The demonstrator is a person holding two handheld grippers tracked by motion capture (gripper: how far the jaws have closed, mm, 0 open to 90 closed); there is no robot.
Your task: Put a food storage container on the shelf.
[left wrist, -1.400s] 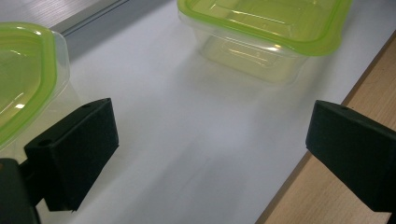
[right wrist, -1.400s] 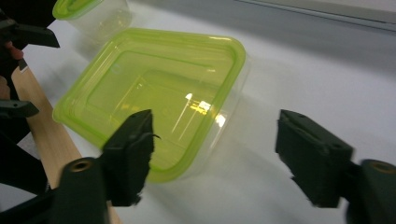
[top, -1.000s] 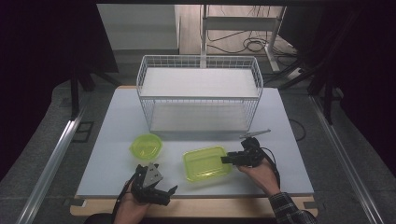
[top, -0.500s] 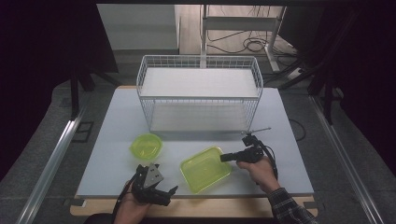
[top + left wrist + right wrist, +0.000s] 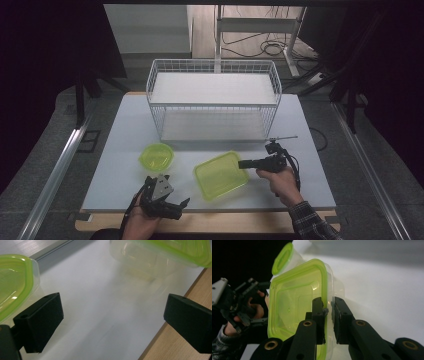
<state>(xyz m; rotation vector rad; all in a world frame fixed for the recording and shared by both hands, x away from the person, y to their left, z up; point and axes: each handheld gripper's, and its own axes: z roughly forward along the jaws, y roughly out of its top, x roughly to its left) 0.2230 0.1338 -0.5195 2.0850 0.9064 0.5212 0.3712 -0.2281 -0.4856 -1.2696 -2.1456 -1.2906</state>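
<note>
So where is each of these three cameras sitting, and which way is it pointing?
High view: above the person's side, facing forward and down on the white table; both hands show.
Left gripper view: rides the left claw, open, facing the table.
Right gripper view: rides the right claw, shut on the square green-lidded clear plastic container.
All three share that container.

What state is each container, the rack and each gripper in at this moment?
Square container: lidded, tilted, gripped at its rim.
Round container: lidded, upright on the table, untouched.
Wire rack: upright, both shelves bare.
Right gripper: shut on the square container's edge.
Left gripper: open, holding nothing, near the table's front edge.
</note>
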